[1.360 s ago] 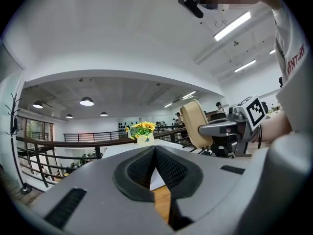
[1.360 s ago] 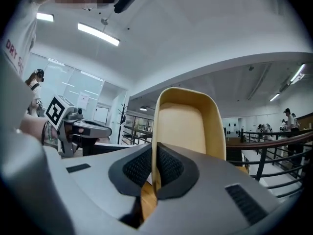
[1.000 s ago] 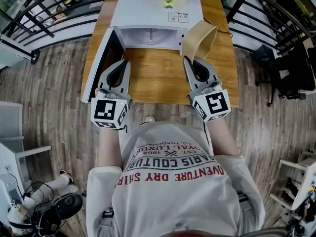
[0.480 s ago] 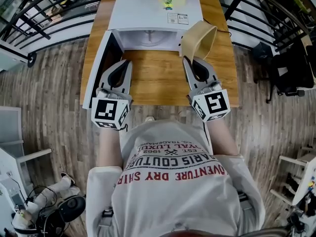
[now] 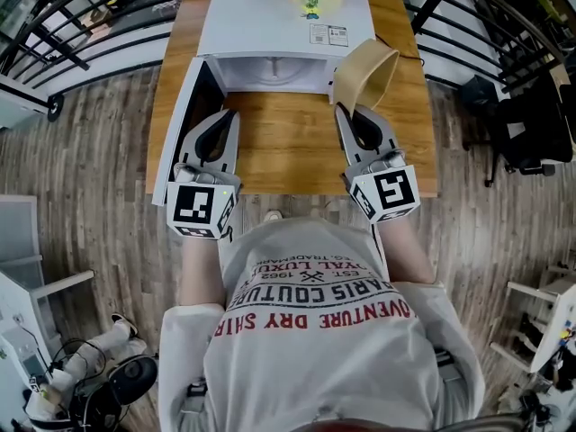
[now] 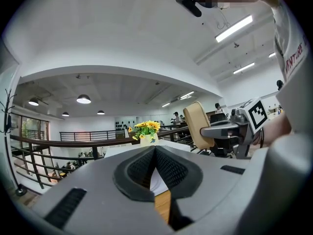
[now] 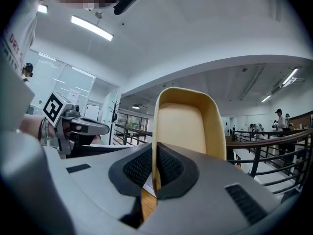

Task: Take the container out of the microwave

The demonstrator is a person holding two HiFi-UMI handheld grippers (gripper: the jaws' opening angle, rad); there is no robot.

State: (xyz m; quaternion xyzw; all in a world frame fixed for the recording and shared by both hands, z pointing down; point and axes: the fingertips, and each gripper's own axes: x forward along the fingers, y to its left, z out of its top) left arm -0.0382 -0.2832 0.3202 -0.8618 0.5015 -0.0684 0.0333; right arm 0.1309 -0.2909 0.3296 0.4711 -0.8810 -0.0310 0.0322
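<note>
The microwave (image 5: 279,16) stands at the far edge of the table (image 5: 288,156), its door (image 5: 178,124) swung open to the left. The left gripper (image 5: 224,115) lies level just beside that door, in front of the opening. In the left gripper view its jaws meet with nothing between them (image 6: 155,149), so it is closed and empty. The cavity behind it shows only the turntable. The right gripper (image 5: 347,109) lies level on the far side of the bare wood and points toward the microwave's right front corner. Its jaws are closed on the rim of the container (image 5: 364,70), and the right gripper view shows the thin wall pinched between the pads (image 7: 155,156). The container (image 7: 186,126) lies directly ahead of the right fingertips, outside the cavity and clear of the table surface. It is tipped rather than upright, and its long axis rises from the jaws in the right gripper view. The right hand alone carries the load; the left is well apart from it. Judged from this layout, removal is essentially complete. The coming move depends on the bare wood below and to the left of the container, where it can be levelled and set down.
</note>
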